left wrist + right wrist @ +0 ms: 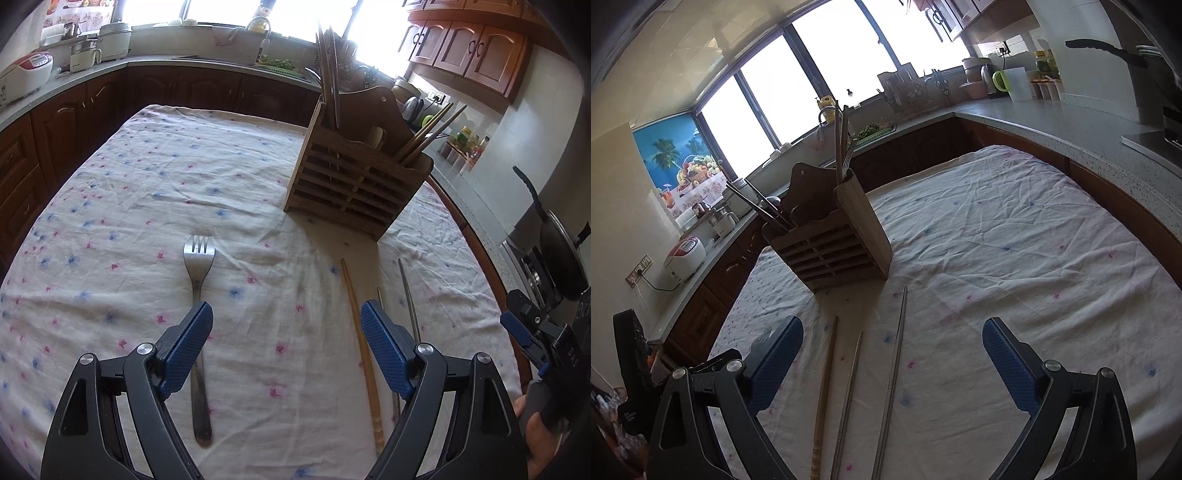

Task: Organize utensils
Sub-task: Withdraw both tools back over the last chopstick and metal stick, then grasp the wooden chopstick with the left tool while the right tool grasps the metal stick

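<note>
Wrinkled tablecloth (155,177) lay under your spread, empty left gripper (286,347) and right gripper (892,354); pads could snag it, missing the flat fork (199,273).

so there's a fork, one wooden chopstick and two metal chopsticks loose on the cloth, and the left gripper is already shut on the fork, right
Not quite. The left gripper is open, not shut on the fork: the left wrist view shows its jaws wide apart, with nothing between the pads. The rest stands: the fork, the wooden chopstick and two metal chopsticks lie loose on the cloth.
</note>
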{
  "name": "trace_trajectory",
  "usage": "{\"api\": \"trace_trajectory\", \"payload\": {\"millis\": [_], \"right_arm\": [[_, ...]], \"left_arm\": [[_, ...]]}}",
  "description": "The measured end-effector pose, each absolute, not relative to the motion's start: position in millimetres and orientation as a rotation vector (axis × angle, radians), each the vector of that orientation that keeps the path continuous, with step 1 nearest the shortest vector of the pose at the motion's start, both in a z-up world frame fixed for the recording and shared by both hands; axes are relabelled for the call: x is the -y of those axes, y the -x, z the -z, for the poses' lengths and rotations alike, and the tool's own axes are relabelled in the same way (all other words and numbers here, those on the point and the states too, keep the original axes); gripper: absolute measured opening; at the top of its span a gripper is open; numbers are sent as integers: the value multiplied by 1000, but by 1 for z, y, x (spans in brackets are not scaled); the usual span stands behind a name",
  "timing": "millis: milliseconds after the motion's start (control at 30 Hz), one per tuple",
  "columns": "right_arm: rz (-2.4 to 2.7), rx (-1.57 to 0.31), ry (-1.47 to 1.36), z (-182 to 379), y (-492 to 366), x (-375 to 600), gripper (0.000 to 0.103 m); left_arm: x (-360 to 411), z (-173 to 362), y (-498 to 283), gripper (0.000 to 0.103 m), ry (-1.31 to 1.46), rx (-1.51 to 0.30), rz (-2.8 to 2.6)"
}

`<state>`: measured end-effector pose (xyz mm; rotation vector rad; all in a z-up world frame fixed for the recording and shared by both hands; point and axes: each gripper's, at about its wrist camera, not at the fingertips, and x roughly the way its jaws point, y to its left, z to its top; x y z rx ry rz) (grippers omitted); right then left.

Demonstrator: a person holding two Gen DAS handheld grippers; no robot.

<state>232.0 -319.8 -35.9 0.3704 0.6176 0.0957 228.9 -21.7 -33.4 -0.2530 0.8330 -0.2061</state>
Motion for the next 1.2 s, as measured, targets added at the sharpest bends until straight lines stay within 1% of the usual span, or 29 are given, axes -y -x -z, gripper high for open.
{"api": "trace_trajectory", "payload": {"millis": [267, 333, 400, 433, 500, 533, 600, 667, 767, 800, 833, 933, 1000, 1067, 1133, 1200], "right_arm": [[-106, -678, -352, 46, -248, 316, 98], [-115, -691, -346, 48, -254, 315, 94], [-124, -708, -345, 50, -262, 315, 81], [-129, -720, -348, 52, -266, 315, 79], [-134, -740, -351, 55, -274, 316, 65], [-132, -750, -349, 57, -278, 317, 62], [-137, -766, -350, 60, -286, 318, 52], [-141, -779, -347, 63, -294, 318, 49], [-149, -798, -337, 67, -306, 317, 44], [-153, -806, -333, 68, -310, 315, 42], [-158, -814, -327, 69, -314, 314, 41], [-169, -834, -307, 75, -327, 309, 40], [-174, -846, -293, 78, -333, 305, 36], [-176, -858, -280, 82, -340, 303, 34], [-171, -869, -261, 86, -346, 300, 33], [-163, -887, -238, 91, -352, 298, 30]], "left_arm": [[36, 38, -239, 84, 215, -872, 215], [40, 39, -243, 84, 209, -882, 223], [45, 41, -248, 84, 192, -891, 227], [48, 42, -251, 84, 182, -897, 229], [53, 44, -256, 83, 168, -905, 234], [56, 44, -259, 81, 165, -910, 244], [62, 46, -266, 75, 160, -926, 268], [69, 49, -273, 73, 153, -944, 287], [81, 54, -284, 66, 131, -966, 311], [85, 56, -287, 62, 122, -974, 317], [88, 58, -291, 58, 114, -982, 323], [98, 64, -301, 51, 97, -1004, 339], [102, 67, -307, 47, 87, -1014, 346], [107, 71, -313, 45, 73, -1025, 349], [110, 75, -318, 35, 64, -1037, 354], [114, 76, -319, 32, 37, -1021, 351]]}}
